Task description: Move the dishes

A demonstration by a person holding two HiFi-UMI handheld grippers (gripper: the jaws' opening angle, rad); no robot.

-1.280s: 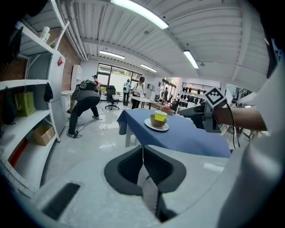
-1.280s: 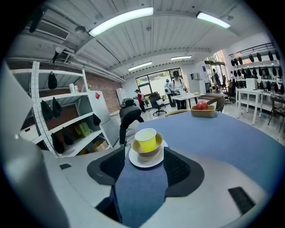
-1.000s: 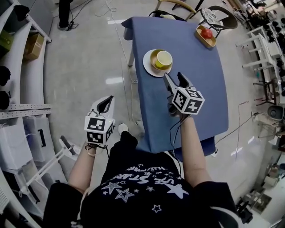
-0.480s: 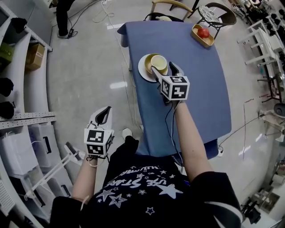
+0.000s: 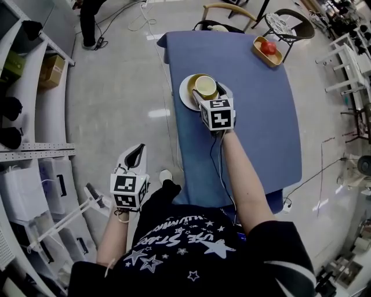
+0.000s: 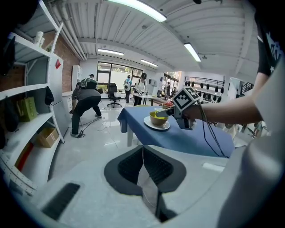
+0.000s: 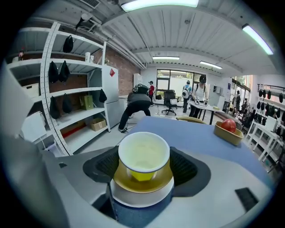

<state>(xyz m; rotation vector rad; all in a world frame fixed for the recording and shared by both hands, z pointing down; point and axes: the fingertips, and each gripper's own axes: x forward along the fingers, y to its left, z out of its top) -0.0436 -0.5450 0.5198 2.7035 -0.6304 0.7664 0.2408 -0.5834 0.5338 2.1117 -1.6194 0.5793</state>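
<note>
**A:** Table [image 5: 261,133] first, since it fills the middle of the head view. How does it look?

**B:** It is long and covered in blue cloth, and it runs away from the person toward the far chairs [image 5: 223,8].

**A:** And the two claws?

**B:** The right gripper [image 5: 212,97] is out over the far left part of the table. Its jaws are spread wide and have just been opening further, with the stacked dishes standing between them. The pads flank the bowl on both sides, and I see no squeeze on it. The left gripper [image 5: 137,154] hangs off the table, near and to the left, above the floor [image 5: 116,87]. Its own view shows the jaws pressed together with nothing in them.

**A:** The dishes, then?

**B:** The white plate [image 5: 185,93] lies by the table's left edge. The yellow bowl [image 7: 142,180] sits on it, and a pale cup [image 7: 143,151] stands upright inside the bowl.

**A:** Anything else on the cloth?

**B:** A wooden tray [image 5: 275,57] sits at the far right corner, well apart from the stack, with a red apple [image 5: 268,45] in it.
</note>
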